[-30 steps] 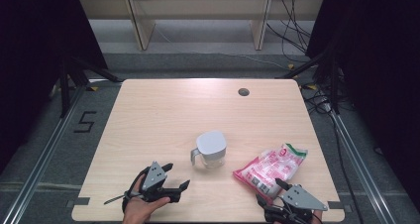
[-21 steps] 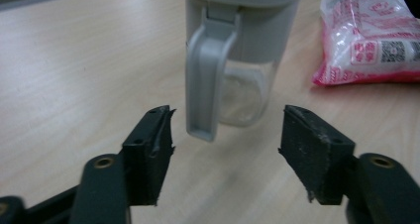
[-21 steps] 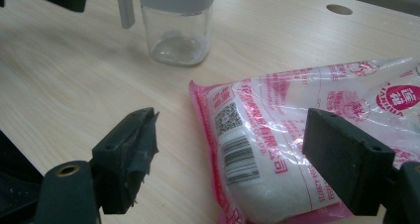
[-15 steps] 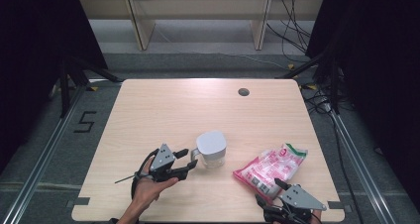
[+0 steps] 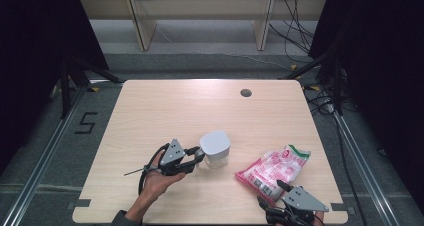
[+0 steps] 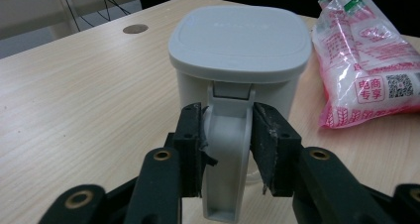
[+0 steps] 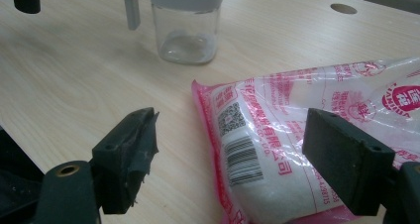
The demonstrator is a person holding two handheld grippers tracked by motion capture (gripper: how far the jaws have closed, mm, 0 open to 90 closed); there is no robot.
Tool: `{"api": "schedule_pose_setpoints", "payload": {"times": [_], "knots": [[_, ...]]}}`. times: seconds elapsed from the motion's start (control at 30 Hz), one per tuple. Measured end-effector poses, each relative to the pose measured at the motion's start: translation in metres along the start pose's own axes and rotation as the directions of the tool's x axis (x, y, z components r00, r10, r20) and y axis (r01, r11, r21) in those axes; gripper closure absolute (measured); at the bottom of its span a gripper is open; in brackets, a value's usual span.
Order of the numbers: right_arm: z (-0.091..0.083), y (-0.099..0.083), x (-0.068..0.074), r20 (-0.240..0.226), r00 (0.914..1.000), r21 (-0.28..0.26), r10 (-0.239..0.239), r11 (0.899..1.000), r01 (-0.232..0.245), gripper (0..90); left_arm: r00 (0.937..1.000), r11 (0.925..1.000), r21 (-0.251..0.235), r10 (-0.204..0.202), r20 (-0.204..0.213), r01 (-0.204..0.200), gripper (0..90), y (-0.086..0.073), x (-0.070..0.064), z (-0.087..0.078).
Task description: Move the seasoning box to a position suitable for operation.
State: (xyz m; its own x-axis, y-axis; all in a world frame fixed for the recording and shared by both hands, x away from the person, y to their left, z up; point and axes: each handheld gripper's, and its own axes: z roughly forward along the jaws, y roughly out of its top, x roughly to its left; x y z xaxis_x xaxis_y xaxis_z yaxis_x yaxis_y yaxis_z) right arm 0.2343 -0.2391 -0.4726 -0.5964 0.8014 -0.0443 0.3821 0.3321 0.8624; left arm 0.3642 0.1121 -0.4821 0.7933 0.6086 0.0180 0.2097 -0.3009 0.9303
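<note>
At the near edge of the counter, on the person's right, the right gripper rests low with its jaws spread wide and nothing between them. In the right gripper view the two black jaws frame the near end of a pink and clear bag, its barcode and square code facing up; the jaws flank that end but do not press on it. In the high view the bag lies flat, slanting away from the gripper toward the right side of the counter.

A little farther in, on the left, a hand holds the left gripper, which points rightward at a jar with a grey lid. In the left gripper view the jaws stand either side of the jar's handle, which hangs down from the lid. The right jaw's pad lies against the handle; the left jaw is at its edge, so the gripper is closed nearly to the handle's width and clasps it. The jar's lower part is clear glass or plastic and stands upright on the counter, well apart from the bag.

Toward the far edge a small dark round hole sits in the counter top
</note>
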Motion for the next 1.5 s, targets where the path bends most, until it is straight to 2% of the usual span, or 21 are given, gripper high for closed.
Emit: {"api": "schedule_pose_setpoints", "payload": {"times": [0.23, 0.27, 0.3, 0.43, 0.5, 0.53, 0.57, 0.6, 0.63, 0.73, 0.77, 0.8, 0.87, 0.93, 0.97, 1.0, 1.1, 1.13, 1.17, 1.37, 1.5], "knots": [[0.0, 0.0, 0.0, 0.005, 0.9999, -0.002, -0.009, 1.0, 0.009, 22.0, 0.9998, 1.0, -0.001, 0.009, -0.017, -0.009, 66.9, 0.0, 0.005, 0.002], [0.0, 0.0, 0.0, -0.001, 0.9999, 0.003, 0.011, 1.0, -0.011, 22.1, 0.9997, 1.0, -0.003, 0.006, -0.025, -0.007, 66.8, 0.0, 0.007, 0.002], [0.001, 0.0, 0.0, 0.0, 1.0, -0.002, 0.003, 1.0, -0.003, 22.1, 0.9993, 0.9999, 0.0, 0.014, -0.035, -0.014, 66.8, 0.0, 0.009, 0.003], [0.001, 0.0, 0.001, -0.004, 1.0, -0.001, 0.005, 1.0, -0.005, 22.2, 0.9993, 0.9998, -0.019, -0.002, -0.037, 0.002, 66.3, -0.001, 0.014, 0.005], [0.001, 0.0, 0.001, -0.004, 1.0, 0.001, 0.008, 1.0, -0.008, 22.2, 0.9984, 0.9999, -0.015, 0.007, -0.055, -0.008, 59.5, -0.002, 0.015, 0.006], [0.001, 0.0, 0.001, -0.002, 1.0, 0.0, 0.002, 1.0, -0.002, 22.2, 0.9947, 0.9984, 0.032, 0.05, -0.09, -0.047, 57.6, -0.005, 0.017, 0.007], [0.001, 0.0, 0.001, -0.002, 1.0, 0.0, 0.002, 1.0, -0.002, 22.2, 0.9947, 0.9984, 0.032, 0.05, -0.09, -0.047, 57.3, -0.005, 0.017, 0.007], [0.001, 0.0, 0.0, -0.001, 1.0, -0.002, 0.003, 1.0, -0.003, 22.2, 0.9962, 0.9997, 0.02, 0.018, -0.086, -0.016, 58.7, -0.009, 0.017, 0.009], [0.001, 0.0, 0.0, -0.001, 1.0, -0.001, 0.004, 1.0, -0.004, 22.2, 0.9962, 0.9997, 0.02, 0.018, -0.086, -0.016, 60.1, -0.009, 0.017, 0.009], [0.001, 0.0, 0.001, -0.005, 1.0, -0.001, 0.008, 1.0, -0.008, 22.2, 0.9892, 0.9988, 0.037, 0.037, -0.142, -0.032, 64.0, -0.01, 0.022, 0.012], [0.001, 0.0, 0.001, -0.004, 1.0, -0.001, 0.007, 1.0, -0.008, 22.2, 0.9892, 0.9988, 0.037, 0.037, -0.142, -0.032, 64.9, -0.01, 0.022, 0.012], [0.001, 0.0, 0.001, -0.004, 1.0, -0.001, 0.008, 1.0, -0.008, 22.2, 0.9866, 0.9995, 0.031, 0.004, -0.163, 0.001, 66.0, -0.012, 0.027, 0.015], [0.001, 0.0, 0.001, -0.004, 1.0, 0.001, 0.009, 1.0, -0.009, 22.2, 0.9861, 0.9994, 0.021, -0.024, -0.164, 0.028, 67.8, -0.015, 0.032, 0.018], [0.001, 0.0, 0.001, 0.0, 1.0, 0.002, 0.007, 1.0, -0.007, 22.2, 0.9813, 0.9989, 0.025, -0.035, -0.189, 0.041, 69.4, -0.016, 0.033, 0.022], [0.001, -0.001, 0.0, 0.0, 1.0, 0.002, 0.007, 1.0, -0.007, 22.2, 0.9773, 0.999, 0.031, -0.025, -0.211, 0.032, 70.0, -0.015, 0.033, 0.023], [0.001, -0.001, 0.0, -0.001, 1.0, 0.001, 0.006, 1.0, -0.006, 22.2, 0.9763, 0.9991, 0.028, -0.025, -0.215, 0.032, 70.5, -0.015, 0.033, 0.024], [0.002, -0.001, 0.0, -0.006, 1.0, -0.003, 0.005, 1.0, -0.005, 22.2, 0.9771, 0.9987, 0.031, -0.033, -0.21, 0.04, 70.7, -0.014, 0.033, 0.025], [0.002, -0.001, 0.0, -0.005, 1.0, -0.005, 0.008, 1.0, -0.008, 22.3, 0.9812, 0.9984, 0.033, -0.039, -0.189, 0.047, 70.6, -0.015, 0.033, 0.022], [0.002, -0.001, 0.0, -0.006, 1.0, -0.005, 0.008, 1.0, -0.008, 22.3, 0.9809, 0.9988, 0.033, -0.03, -0.192, 0.037, 70.6, -0.015, 0.032, 0.021], [0.003, -0.001, 0.0, -0.003, 1.0, -0.001, 0.003, 1.0, -0.003, 22.3, 0.9891, 0.999, 0.033, -0.025, -0.145, 0.031, 70.6, -0.016, 0.027, 0.018], [0.002, -0.001, -0.001, -0.001, 1.0, 0.008, -0.002, 1.0, 0.002, 22.3, 0.9891, 0.9986, 0.041, -0.027, -0.145, 0.034, 70.5, -0.015, 0.024, 0.018]]}}
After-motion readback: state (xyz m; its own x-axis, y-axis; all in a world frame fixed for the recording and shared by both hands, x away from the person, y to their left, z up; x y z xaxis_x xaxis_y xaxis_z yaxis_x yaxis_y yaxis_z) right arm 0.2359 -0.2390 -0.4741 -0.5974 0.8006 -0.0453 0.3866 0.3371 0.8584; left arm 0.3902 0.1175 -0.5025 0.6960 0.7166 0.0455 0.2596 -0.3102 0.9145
